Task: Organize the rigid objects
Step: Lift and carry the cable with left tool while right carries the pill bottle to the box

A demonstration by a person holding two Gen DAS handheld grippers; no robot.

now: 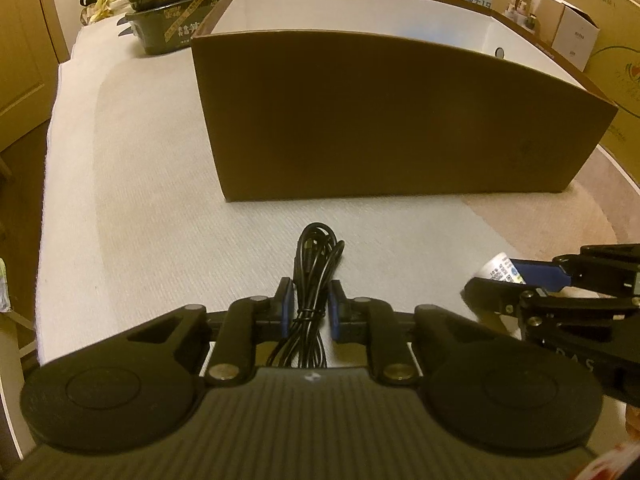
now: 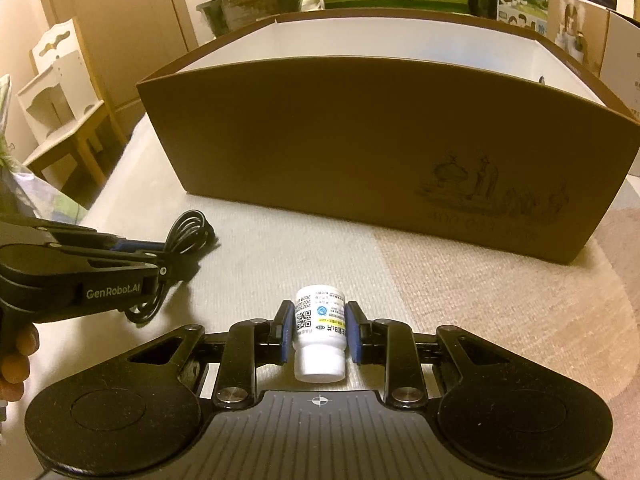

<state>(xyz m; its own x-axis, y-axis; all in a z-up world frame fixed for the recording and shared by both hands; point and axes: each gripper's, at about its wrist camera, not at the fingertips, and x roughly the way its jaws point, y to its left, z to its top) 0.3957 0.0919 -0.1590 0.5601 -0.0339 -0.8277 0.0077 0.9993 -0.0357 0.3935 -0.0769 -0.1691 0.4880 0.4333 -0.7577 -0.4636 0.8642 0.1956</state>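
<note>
Your left gripper (image 1: 311,300) pinches the black cable bundle (image 1: 316,256). Your right gripper (image 2: 320,328) clamps the white bottle (image 2: 320,332), brown box (image 2: 360,140) just ahead.

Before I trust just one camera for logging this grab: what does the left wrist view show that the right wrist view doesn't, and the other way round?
Only the left wrist view: the black cable bundle seen head-on between the left gripper fingers, shut on it.

Only the right wrist view: the white pill bottle's printed label, the drawing on the brown box, and the hand holding the left gripper.

Both: the box with its white inside, the pale table cover, the cable, the bottle, and the right gripper, shut on the bottle.
</note>
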